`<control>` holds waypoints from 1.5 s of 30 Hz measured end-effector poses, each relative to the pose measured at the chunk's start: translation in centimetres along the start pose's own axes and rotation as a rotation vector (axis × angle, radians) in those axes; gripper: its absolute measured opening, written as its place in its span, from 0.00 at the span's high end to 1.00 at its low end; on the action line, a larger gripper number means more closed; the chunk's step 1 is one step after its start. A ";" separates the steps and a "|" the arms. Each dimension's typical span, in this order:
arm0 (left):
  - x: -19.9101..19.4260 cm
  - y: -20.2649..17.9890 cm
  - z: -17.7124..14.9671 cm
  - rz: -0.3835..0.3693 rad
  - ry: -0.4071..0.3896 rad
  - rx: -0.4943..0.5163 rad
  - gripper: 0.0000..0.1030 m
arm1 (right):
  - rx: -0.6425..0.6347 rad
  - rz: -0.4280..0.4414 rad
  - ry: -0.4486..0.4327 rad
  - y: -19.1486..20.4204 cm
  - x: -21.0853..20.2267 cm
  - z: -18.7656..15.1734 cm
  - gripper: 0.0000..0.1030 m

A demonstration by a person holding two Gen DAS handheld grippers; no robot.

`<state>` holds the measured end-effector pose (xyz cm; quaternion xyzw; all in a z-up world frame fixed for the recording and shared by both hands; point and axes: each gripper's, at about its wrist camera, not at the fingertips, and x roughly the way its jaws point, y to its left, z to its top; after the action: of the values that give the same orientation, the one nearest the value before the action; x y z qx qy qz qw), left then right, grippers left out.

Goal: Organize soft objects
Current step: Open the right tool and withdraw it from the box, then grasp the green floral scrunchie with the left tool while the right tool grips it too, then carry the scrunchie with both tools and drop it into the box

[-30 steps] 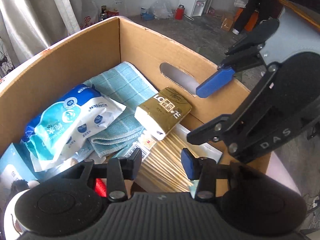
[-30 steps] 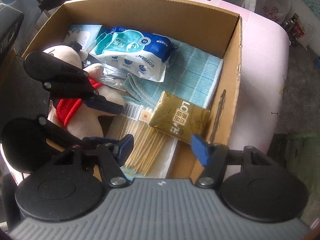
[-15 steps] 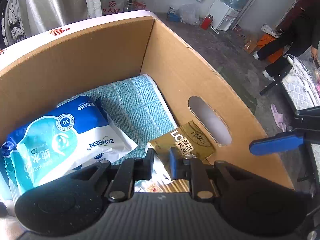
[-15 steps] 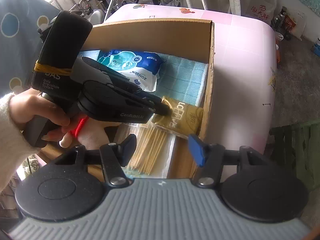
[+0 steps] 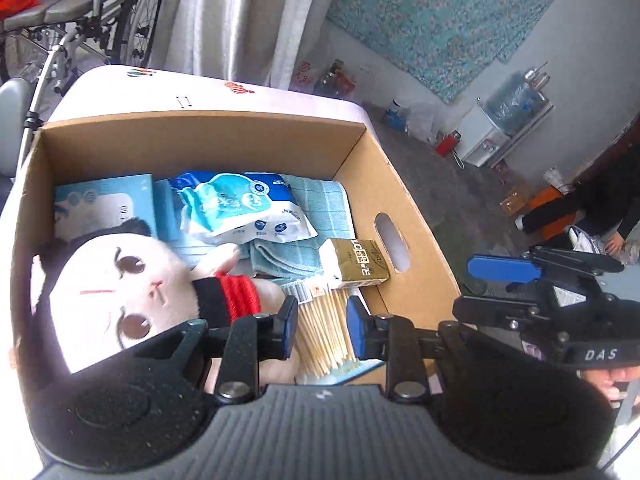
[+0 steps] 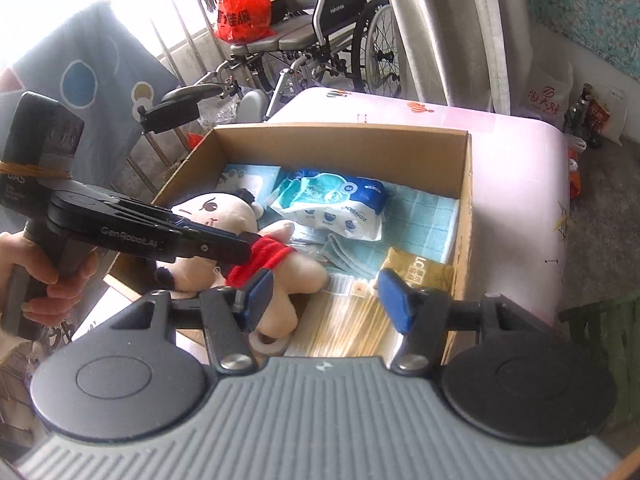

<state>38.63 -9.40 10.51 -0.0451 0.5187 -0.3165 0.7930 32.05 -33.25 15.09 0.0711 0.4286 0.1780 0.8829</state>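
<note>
plush doll (image 5: 120, 292) lies sideways in cardboard box (image 5: 420, 264).

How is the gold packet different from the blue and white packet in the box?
The gold packet is small, flat-sided and blocky; the blue and white packet is bigger, puffy and crinkled. The gold packet lies by the box's handle-hole wall, the blue and white one toward the back wall. Both rest partly on the teal towel.

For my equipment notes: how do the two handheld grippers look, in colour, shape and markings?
Both are black with blue finger pads. The left gripper has a long flat black body printed "GenRobot.AI" and a yellow rubber band around its grip. The right gripper carries white "DAS" lettering. Each camera mount is ribbed grey plastic.
</note>
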 end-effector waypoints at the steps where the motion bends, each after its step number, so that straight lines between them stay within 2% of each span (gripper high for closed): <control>1: -1.9 0.1 -1.1 0.006 -0.024 -0.009 0.75 | -0.004 0.013 -0.012 0.8 -0.5 -0.2 0.44; 4: -6.7 -0.3 -4.3 0.059 -0.071 0.017 0.73 | -0.002 0.079 -0.013 3.1 -1.3 -1.2 0.43; 9: -14.5 0.0 -10.7 0.159 -0.110 0.038 0.65 | -0.047 0.124 0.006 7.1 -1.9 -2.8 0.42; 11: -16.8 0.4 -13.2 0.210 -0.131 0.045 0.64 | -0.069 0.134 0.009 8.9 -1.8 -3.6 0.42; 14: -18.8 1.5 -16.7 0.298 -0.154 0.044 0.58 | -0.092 0.153 0.028 11.4 -0.9 -4.6 0.41; 16: -19.4 2.8 -18.9 0.338 -0.160 0.022 0.58 | -0.092 0.179 0.048 12.8 0.0 -5.2 0.40; 20: -19.5 6.2 -23.0 0.409 -0.154 -0.057 0.60 | -0.098 0.225 0.110 16.2 2.6 -6.5 0.40; 25: -18.8 10.4 -26.5 0.404 -0.150 -0.168 0.59 | -0.121 0.270 0.248 20.2 7.8 -8.9 0.38; 27: -18.3 11.5 -27.0 0.395 -0.152 -0.180 0.59 | -0.116 0.278 0.301 21.5 10.2 -9.9 0.38; 32: -15.2 13.7 -27.6 0.401 -0.119 -0.174 0.59 | -0.016 0.265 0.357 23.4 15.8 -11.4 0.37; 35: -13.4 15.2 -27.8 0.378 -0.112 -0.207 0.64 | 0.027 0.255 0.361 23.9 18.9 -12.0 0.37; 36: -12.9 15.5 -27.8 0.375 -0.112 -0.214 0.64 | 0.032 0.268 0.337 24.0 19.6 -12.2 0.37; 37: -12.5 15.8 -27.8 0.373 -0.113 -0.219 0.71 | 0.015 0.268 0.329 24.4 19.8 -12.2 0.44; 38: -12.1 16.1 -28.0 0.371 -0.122 -0.223 0.85 | -0.003 0.260 0.328 24.8 20.1 -12.1 0.49; 40: -12.0 16.0 -28.2 0.378 -0.139 -0.211 0.89 | 0.025 0.302 0.371 25.0 20.8 -12.1 0.76; 41: -11.9 15.8 -28.2 0.376 -0.138 -0.196 0.90 | 0.050 0.336 0.401 25.0 21.3 -12.3 0.83; 42: -11.8 15.5 -28.2 0.383 -0.143 -0.187 0.90 | 0.046 0.350 0.412 25.3 21.6 -12.5 0.85; 45: -11.9 14.7 -28.1 0.391 -0.148 -0.156 0.90 | -0.013 0.341 0.361 26.1 21.1 -13.1 0.88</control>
<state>18.28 16.07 1.16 -0.0278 0.4810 -0.1117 0.8692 27.16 -1.47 -1.27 0.1036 0.5600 0.3373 0.7497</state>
